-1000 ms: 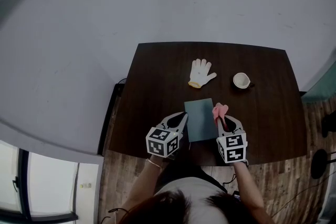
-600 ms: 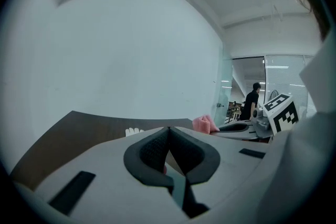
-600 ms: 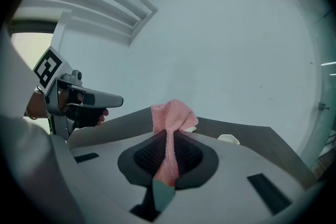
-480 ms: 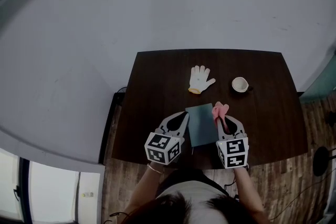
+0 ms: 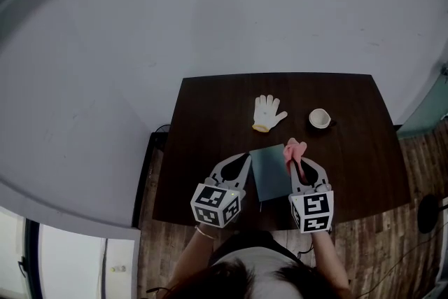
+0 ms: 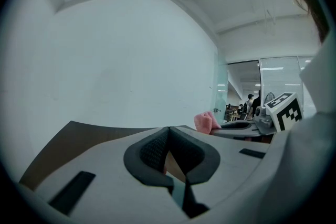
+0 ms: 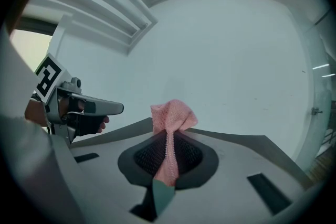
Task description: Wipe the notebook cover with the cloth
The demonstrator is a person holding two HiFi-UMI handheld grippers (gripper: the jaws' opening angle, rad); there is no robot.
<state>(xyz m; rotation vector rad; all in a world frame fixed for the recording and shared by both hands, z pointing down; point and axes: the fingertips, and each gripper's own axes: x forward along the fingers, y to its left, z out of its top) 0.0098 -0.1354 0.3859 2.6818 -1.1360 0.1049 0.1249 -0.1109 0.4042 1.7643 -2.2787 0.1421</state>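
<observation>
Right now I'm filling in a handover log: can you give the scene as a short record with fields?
table: dark wood
notebook: teal, closed, at the near edge
cloth: pink, bunched above the jaws holding it
left gripper: shut, empty, by notebook's left edge
right gripper: shut on cloth
glove: white, beyond notebook
cup: right of glove

Pink knitted cloth (image 7: 169, 113), matt teal notebook cover (image 5: 271, 171), seemingly wooden table (image 5: 210, 122)

The notebook (image 5: 269, 173) lies on the table (image 5: 210, 122), low in the frame's middle. The left claw (image 5: 241, 160) is at its left edge and the right claw (image 5: 298, 164) at its right, with the cloth (image 5: 294, 149) in it. Higher up, the glove (image 5: 268, 112) lies left of the cup (image 5: 320, 117).
</observation>
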